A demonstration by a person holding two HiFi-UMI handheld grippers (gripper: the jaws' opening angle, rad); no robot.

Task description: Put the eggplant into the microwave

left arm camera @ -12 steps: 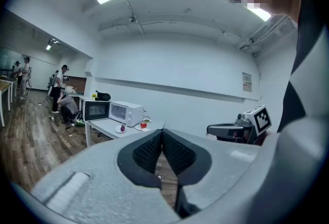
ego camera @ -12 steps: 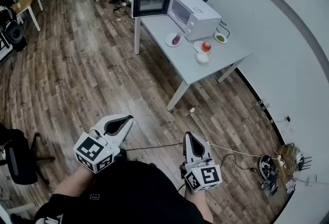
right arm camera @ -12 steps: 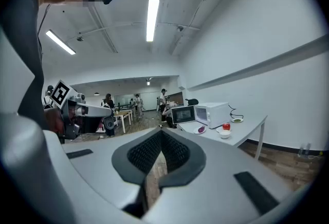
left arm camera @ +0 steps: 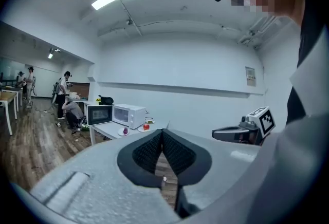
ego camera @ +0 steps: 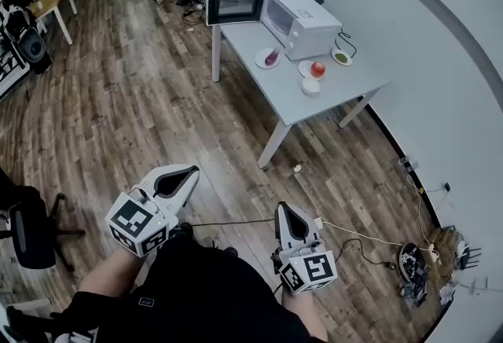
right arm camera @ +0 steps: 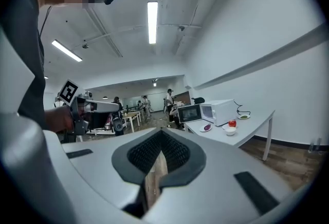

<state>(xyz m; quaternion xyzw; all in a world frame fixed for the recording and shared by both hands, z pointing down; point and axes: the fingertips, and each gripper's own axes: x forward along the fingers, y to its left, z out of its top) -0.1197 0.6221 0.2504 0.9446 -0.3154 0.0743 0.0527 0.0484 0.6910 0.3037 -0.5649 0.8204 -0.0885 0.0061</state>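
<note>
Almost nothing has changed: the left gripper [ego camera: 193, 170] and right gripper [ego camera: 281, 207], both closed and empty, remain well apart from the microwave [ego camera: 305, 20] and eggplant [ego camera: 272, 58].

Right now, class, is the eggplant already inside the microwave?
No, the eggplant lies on a white plate on the table, outside the microwave, whose door stands open.
</note>
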